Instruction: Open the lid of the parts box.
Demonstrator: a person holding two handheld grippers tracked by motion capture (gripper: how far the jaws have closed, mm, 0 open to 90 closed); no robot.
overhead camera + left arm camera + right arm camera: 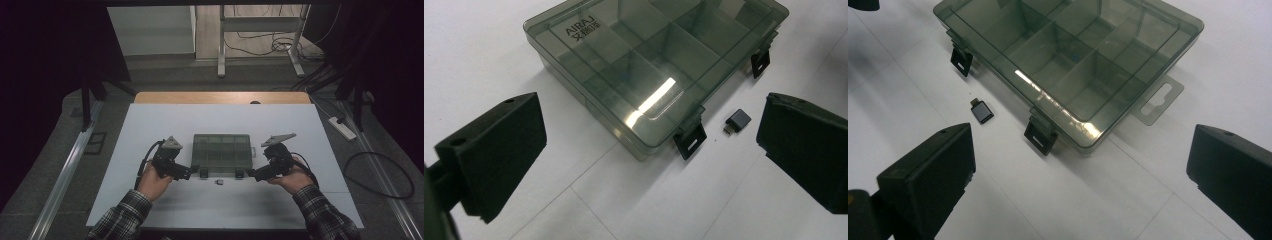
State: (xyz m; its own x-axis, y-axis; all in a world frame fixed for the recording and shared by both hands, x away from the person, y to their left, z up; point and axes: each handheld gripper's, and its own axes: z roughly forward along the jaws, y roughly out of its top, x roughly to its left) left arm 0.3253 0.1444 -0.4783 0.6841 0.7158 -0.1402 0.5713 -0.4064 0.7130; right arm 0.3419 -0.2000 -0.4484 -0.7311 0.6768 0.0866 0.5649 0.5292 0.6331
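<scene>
A smoke-tinted compartment box (222, 150) sits closed near the middle of the white counter (225, 117), its two black latches (690, 141) hanging over the near edge, and a small dark adapter (219, 182) lies on bare counter just in front of that edge, between the latches and touching neither. The left gripper (192, 171) and the right gripper (251, 174) flank the box's near corners, each with jaws spread wide and holding nothing (both gripper views show clear white counter between the jaws). Open surface stretches behind the box and out to both side edges.
</scene>
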